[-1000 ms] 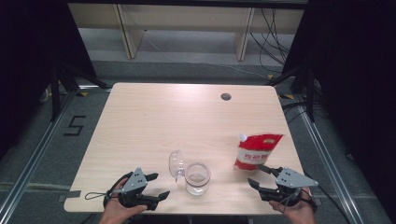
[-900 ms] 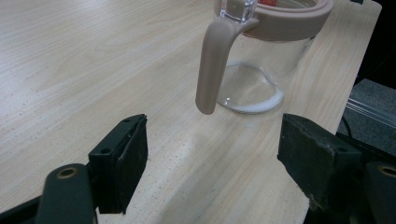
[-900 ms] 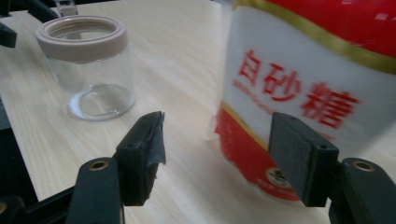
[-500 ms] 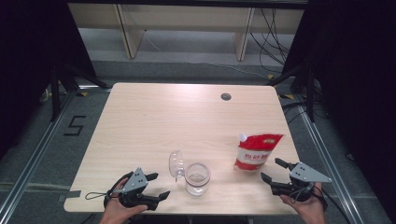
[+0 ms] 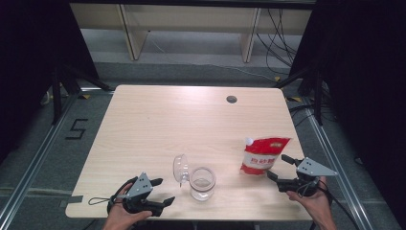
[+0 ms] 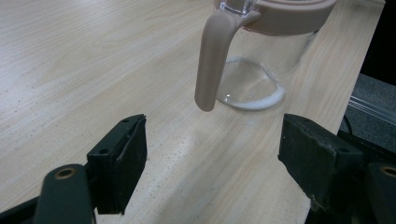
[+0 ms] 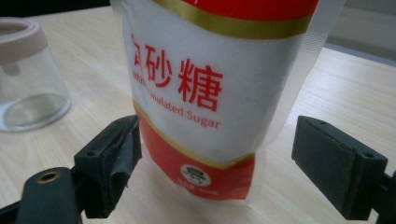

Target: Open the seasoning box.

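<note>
Lab recording booth, black curtains (image 5: 28, 72), aluminium floor rails (image 5: 28, 179), loose cables (image 5: 280, 28)

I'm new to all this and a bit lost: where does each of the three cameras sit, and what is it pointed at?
High view: fixed above the near edge, looking forward and down on the table; forearms, hands, both grippers show.
Left gripper view: rides the left gripper, facing the glass jar; open black jaws show.
Right gripper view: rides the right gripper, facing the sugar pouch; open jaws flank it.
Shared: both gripper views show the jar.
</note>
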`<state>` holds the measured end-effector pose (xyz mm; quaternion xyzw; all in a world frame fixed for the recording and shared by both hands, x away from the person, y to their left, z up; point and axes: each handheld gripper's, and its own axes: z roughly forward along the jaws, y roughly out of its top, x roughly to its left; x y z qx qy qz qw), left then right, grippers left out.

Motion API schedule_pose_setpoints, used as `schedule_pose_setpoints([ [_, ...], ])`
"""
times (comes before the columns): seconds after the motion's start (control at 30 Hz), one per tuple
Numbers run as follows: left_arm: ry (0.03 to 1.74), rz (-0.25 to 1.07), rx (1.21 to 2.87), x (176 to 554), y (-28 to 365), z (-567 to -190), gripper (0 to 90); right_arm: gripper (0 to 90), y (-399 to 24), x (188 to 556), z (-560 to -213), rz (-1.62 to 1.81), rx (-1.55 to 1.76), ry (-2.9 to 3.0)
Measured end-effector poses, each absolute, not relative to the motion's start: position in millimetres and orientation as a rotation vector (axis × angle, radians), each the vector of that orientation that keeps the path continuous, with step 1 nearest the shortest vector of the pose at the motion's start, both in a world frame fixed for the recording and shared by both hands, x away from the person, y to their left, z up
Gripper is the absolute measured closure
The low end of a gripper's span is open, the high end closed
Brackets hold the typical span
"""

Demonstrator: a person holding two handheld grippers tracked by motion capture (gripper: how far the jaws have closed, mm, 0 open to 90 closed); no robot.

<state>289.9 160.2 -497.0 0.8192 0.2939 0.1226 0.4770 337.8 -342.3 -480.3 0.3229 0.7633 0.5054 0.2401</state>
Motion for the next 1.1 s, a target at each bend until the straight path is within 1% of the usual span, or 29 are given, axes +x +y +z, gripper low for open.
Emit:
schedule_pose_setpoints([
  [0.13,0.741,0.278,1.986,289,158,-498,23.6,16.0,-342,342,-481,1.399,0.895,2.103],
  [0.4,0.735,0.292,2.008,290,159,-499,23.7,16.1,-338,350,-483,1.417,0.879,2.094],
  [0.47,0.732,0.295,2.007,290,159,-499,23.8,16.5,-334,356,-484,1.410,0.807,2.108],
  [0.5,0.718,0.304,2.010,291,160,-499,23.9,16.2,-332,355,-484,1.411,0.845,2.120],
  [0.6,0.721,0.302,2.001,291,160,-499,24.5,17.4,-330,359,-484,1.415,0.809,2.104],
  [0.63,0.745,0.294,1.995,290,160,-499,24.5,17.5,-328,359,-483,1.432,0.818,2.112],
  [0.8,0.737,0.314,2.020,291,162,-498,25.0,18.6,-325,367,-483,1.464,0.780,2.107],
  [0.87,0.746,0.297,1.992,290,160,-499,25.1,19.2,-325,368,-485,1.477,0.789,2.124],
  [1.07,0.743,0.305,1.995,290,160,-498,25.3,22.9,-321,362,-482,1.453,0.880,2.134],
  [1.1,0.742,0.307,1.997,290,160,-498,25.9,27.7,-321,360,-481,1.426,0.868,2.124],
])
